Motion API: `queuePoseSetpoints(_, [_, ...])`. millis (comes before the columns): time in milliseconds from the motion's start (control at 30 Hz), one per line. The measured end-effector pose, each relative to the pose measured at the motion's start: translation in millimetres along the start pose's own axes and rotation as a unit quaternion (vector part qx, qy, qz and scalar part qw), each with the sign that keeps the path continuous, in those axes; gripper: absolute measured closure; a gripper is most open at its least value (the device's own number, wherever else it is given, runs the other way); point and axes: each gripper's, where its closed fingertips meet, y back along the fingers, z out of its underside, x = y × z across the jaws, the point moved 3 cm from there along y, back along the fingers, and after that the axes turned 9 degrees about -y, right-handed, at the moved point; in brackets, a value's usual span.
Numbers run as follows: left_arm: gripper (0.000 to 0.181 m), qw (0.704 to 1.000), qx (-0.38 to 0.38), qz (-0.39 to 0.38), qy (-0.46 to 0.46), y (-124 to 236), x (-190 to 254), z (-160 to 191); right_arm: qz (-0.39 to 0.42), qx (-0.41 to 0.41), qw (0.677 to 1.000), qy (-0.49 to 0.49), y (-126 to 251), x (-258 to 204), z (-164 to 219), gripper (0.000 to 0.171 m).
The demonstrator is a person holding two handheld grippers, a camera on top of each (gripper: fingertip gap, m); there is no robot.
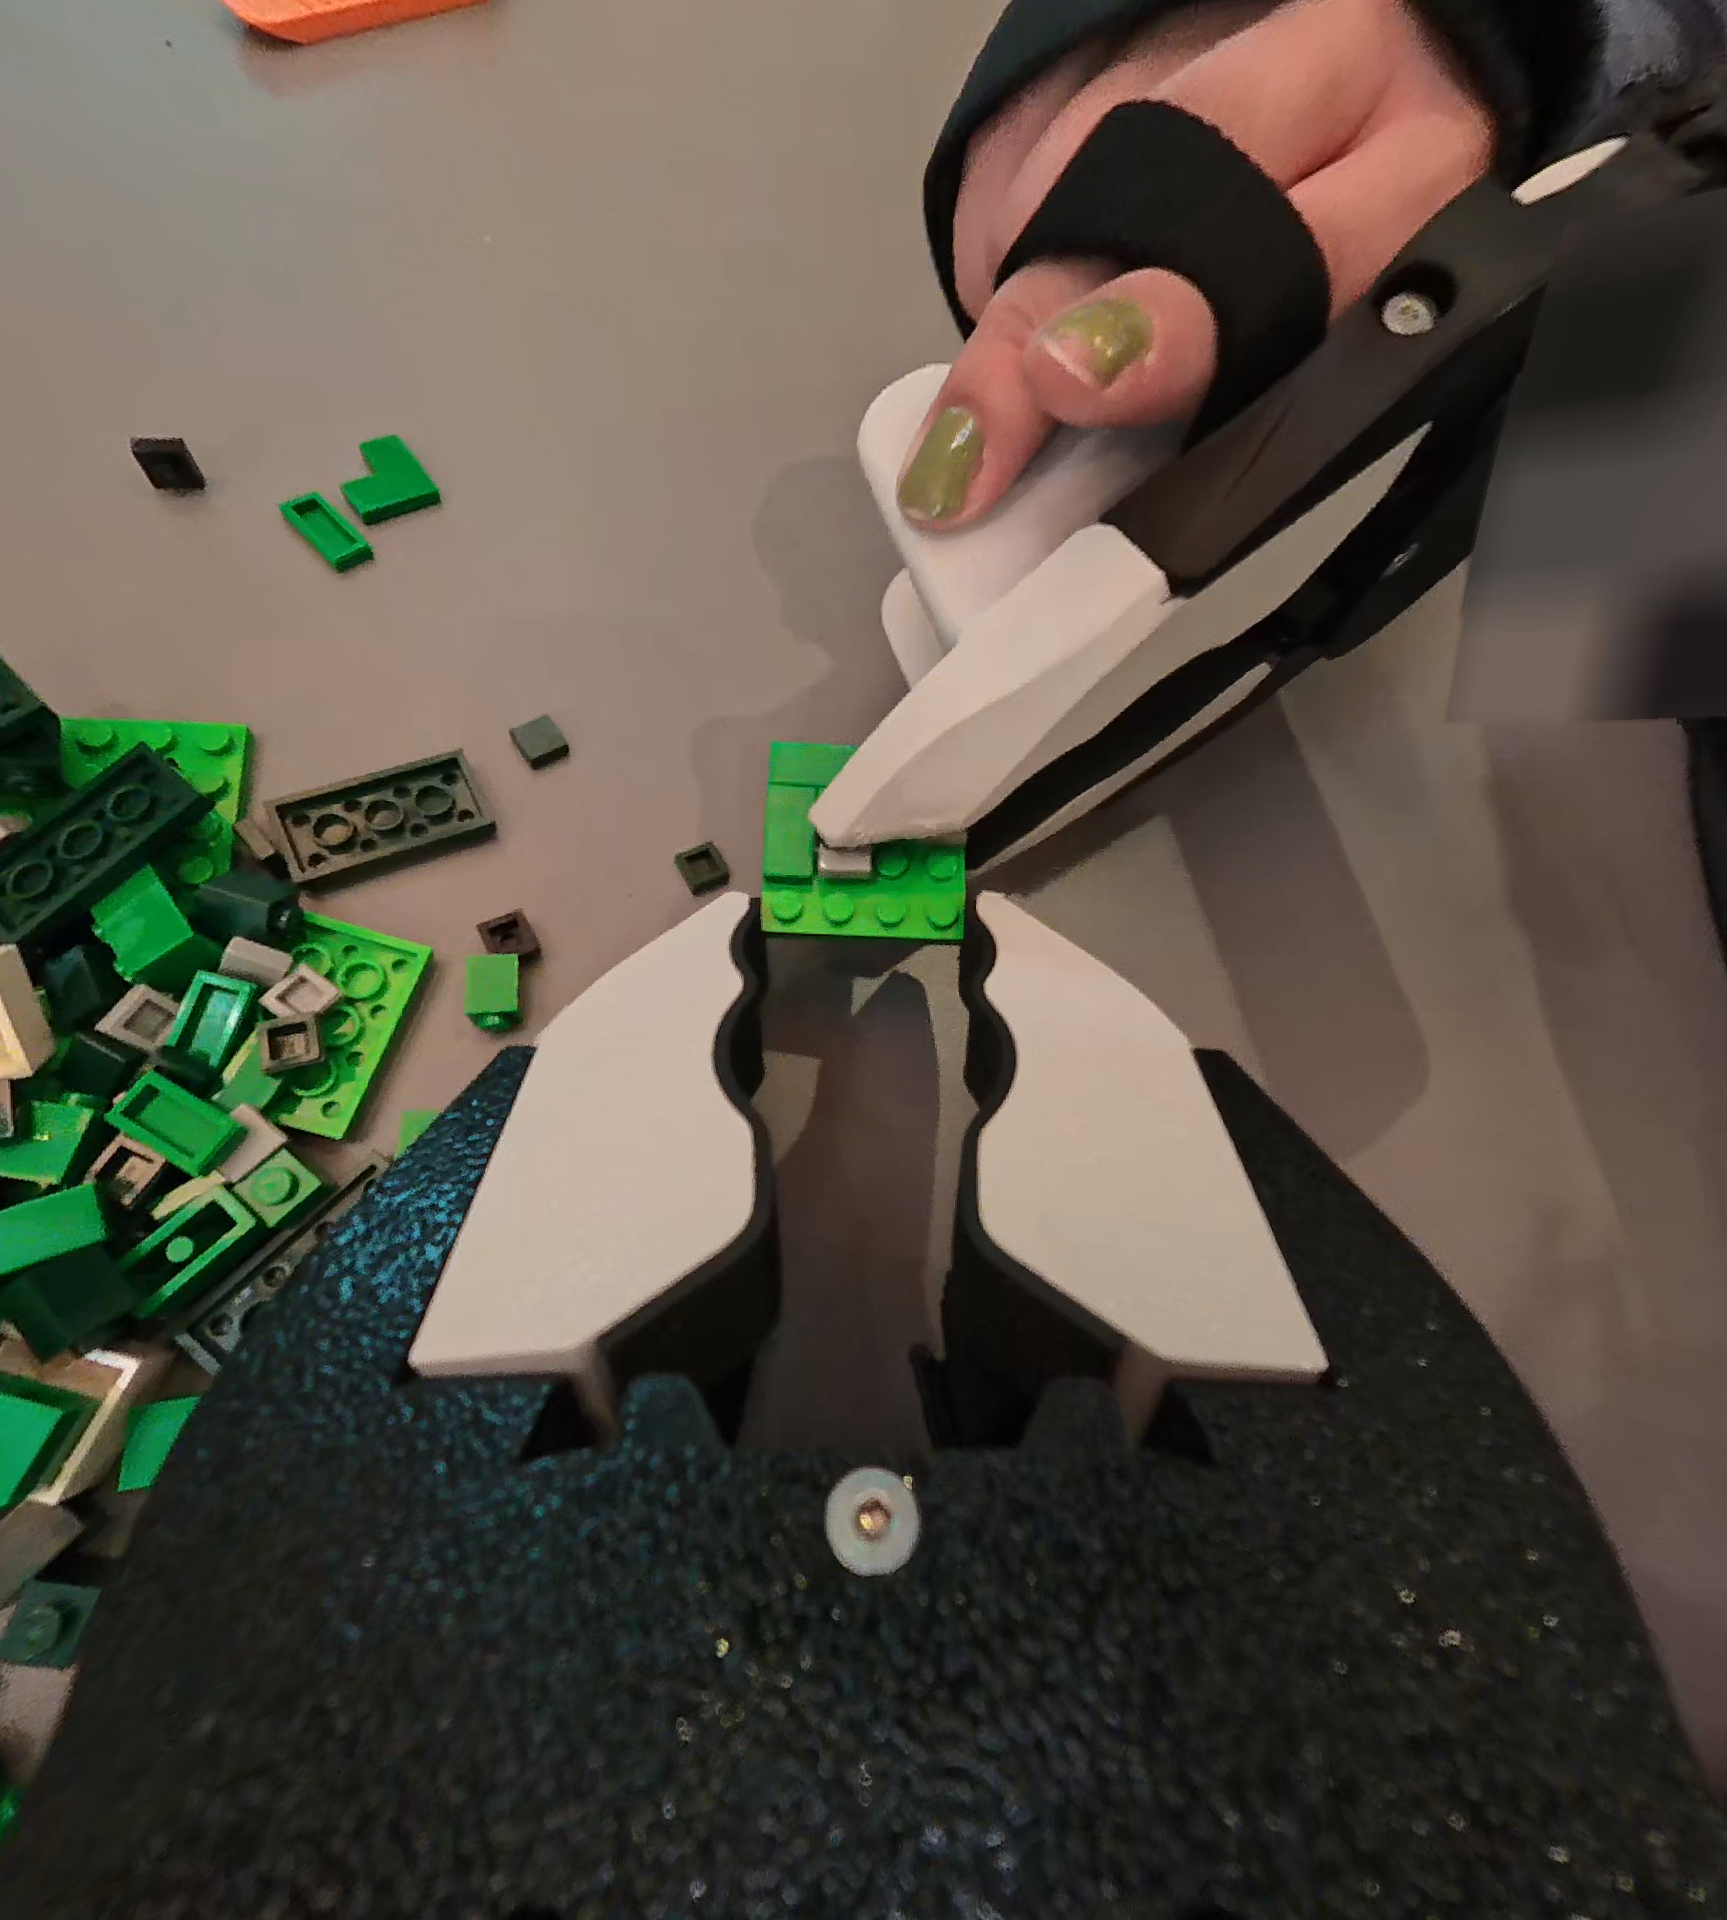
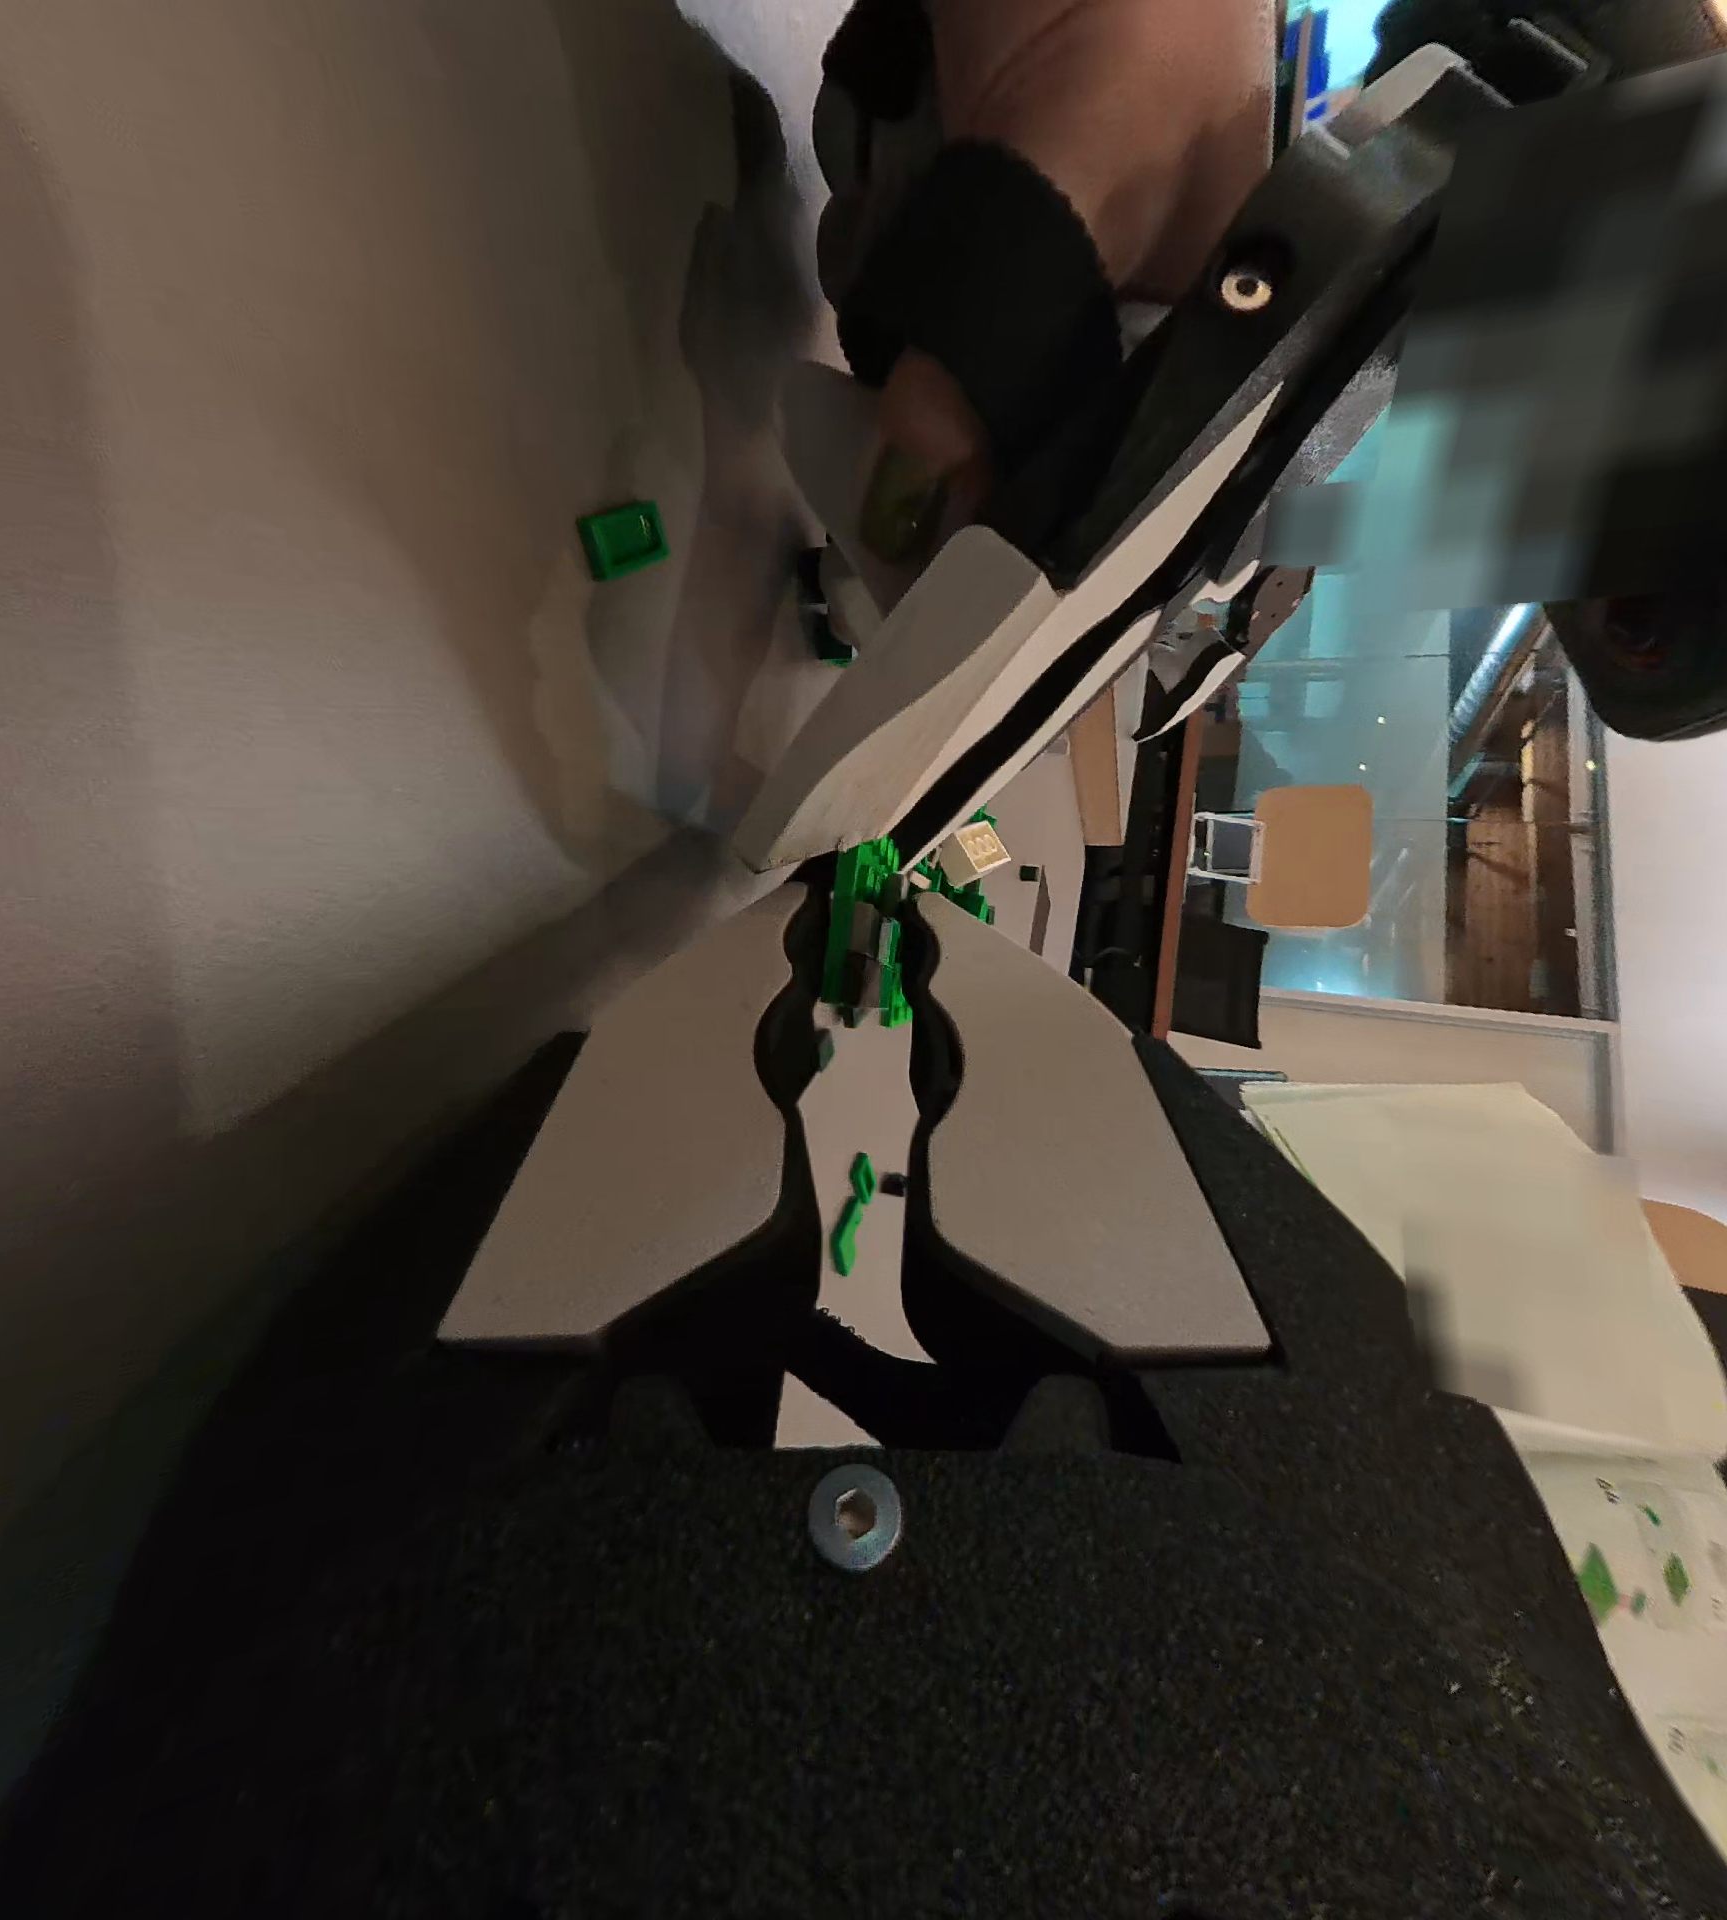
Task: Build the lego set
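Note:
A bright green plate assembly point(image 1: 900, 896) with darker green tiles on its left part is held a little above the grey table. My left gripper point(image 1: 864, 920) is shut on its near edge, one finger on each side. My right gripper point(image 1: 880, 831) comes in from the upper right, held by a hand, with its tips down on a small grey tile point(image 1: 843, 860) on top of the plate. In the right wrist view my right gripper point(image 2: 864, 914) is nearly closed around the grey tile point(image 2: 869, 951) and the green assembly point(image 2: 854, 883). The left gripper point(image 2: 838, 847) crosses above.
A pile of green, dark green, white and grey bricks point(image 1: 59, 1039) lies at the left. A dark green plate point(image 1: 381, 816), a green L-shaped tile point(image 1: 391, 478) and small tiles lie loose beyond it. An orange object point(image 1: 339, 16) is at the far edge. An instruction booklet point(image 2: 1565, 1403) lies at the right.

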Motion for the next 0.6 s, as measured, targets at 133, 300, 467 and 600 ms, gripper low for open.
queuePoseSetpoints(133, [0.146, 1.000, -0.002, 0.002, -0.001, -1.5, 0.6, 0.2, 0.018, -0.015, 0.999, 0.045, 0.7, 0.4, -0.4, 0.162])
queuePoseSetpoints(300, [0.146, 1.000, -0.012, 0.008, 0.003, -4.9, 1.9, 2.1, 0.012, -0.025, 0.994, 0.105, 1.4, -1.6, 0.0, 0.164])
queuePoseSetpoints(467, [0.146, 1.000, -0.004, 0.015, 0.004, -5.8, 3.6, -0.2, -0.007, -0.020, 0.994, 0.112, 3.7, 0.4, 0.3, 0.164])
queuePoseSetpoints(600, [0.146, 0.998, 0.060, -0.012, -0.016, 1.6, 1.1, -18.7, -0.021, 0.005, 1.000, -0.003, 9.2, 12.9, 5.8, 0.164])
